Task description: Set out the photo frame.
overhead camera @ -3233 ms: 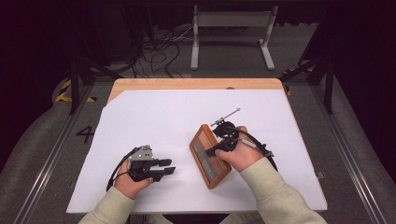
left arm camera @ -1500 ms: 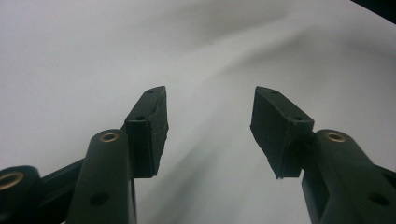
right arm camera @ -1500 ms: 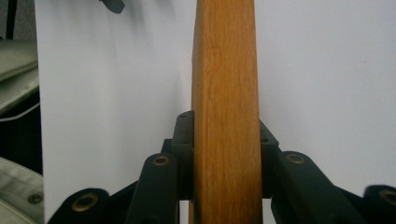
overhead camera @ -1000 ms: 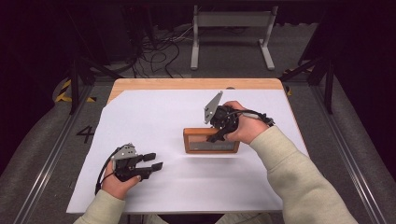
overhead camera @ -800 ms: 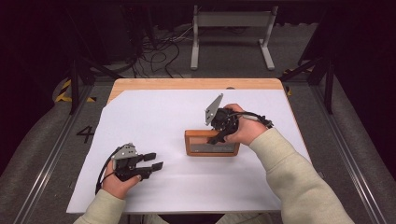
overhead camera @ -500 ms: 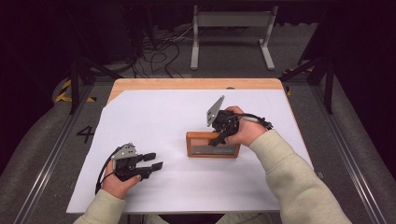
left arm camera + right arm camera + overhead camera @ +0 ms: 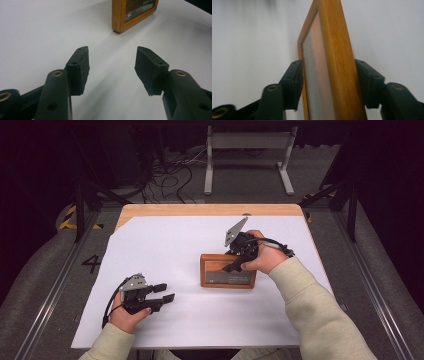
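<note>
**Frame stood on edge between the right jaws, long axis across the table**

At the near left of the white table (image 7: 165, 240), the left gripper (image 7: 162, 298) lay low in its hand, jaws spread with nothing between them, pointing toward the wooden picture frame (image 7: 228, 271), which stood well apart to its right. The frame stood on its long edge, its long axis running left to right, glass facing the person. Farther right, the right gripper (image 7: 235, 265) came down over the frame's top edge, much the nearer of the two. In the right gripper view its jaws, just opened, straddled the frame (image 7: 329, 62), one pad at the glass side, one at the back; whether they were touching it was unclear.
</note>
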The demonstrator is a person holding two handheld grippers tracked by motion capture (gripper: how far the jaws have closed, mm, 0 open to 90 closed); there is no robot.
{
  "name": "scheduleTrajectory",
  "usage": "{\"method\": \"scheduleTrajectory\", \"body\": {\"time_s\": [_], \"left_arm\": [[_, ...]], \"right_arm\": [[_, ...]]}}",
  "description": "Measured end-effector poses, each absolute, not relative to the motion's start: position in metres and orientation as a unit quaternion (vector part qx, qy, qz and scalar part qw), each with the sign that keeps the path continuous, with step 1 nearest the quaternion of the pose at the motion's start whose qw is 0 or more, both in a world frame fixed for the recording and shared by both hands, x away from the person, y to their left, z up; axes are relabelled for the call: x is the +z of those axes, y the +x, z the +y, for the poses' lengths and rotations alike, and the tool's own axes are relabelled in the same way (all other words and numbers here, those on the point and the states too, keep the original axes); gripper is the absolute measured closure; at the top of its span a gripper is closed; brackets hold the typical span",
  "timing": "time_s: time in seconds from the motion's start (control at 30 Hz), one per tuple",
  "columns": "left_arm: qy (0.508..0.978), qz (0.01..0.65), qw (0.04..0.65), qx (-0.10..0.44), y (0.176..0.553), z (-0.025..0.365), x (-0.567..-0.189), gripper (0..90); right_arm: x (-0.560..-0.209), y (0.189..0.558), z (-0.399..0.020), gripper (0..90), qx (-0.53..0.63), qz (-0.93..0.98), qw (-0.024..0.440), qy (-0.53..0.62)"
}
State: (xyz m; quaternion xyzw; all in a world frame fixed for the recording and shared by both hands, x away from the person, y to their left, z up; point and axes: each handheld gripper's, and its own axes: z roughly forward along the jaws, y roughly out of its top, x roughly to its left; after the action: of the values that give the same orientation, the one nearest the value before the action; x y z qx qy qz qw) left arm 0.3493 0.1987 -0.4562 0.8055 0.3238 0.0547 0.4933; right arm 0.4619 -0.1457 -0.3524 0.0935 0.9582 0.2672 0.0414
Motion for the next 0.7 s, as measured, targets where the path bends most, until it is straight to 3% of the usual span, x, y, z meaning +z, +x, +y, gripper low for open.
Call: {"method": "scheduleTrajectory", "body": {"time_s": [0.3, 0.7], "left_arm": [[0.804, 0.327, 0.494, 0.055, 0.35, 0.198, -0.457, 43.6], [0.799, 0.345, 0.487, 0.072, 0.351, 0.197, -0.454, 20.3]], "right_arm": [[-0.356, 0.466, -0.149, 35.9, 0.275, 0.953, 0.055, 0.114], [-0.339, 0.444, -0.19, 27.7, 0.344, 0.915, 0.109, 0.18]]}}
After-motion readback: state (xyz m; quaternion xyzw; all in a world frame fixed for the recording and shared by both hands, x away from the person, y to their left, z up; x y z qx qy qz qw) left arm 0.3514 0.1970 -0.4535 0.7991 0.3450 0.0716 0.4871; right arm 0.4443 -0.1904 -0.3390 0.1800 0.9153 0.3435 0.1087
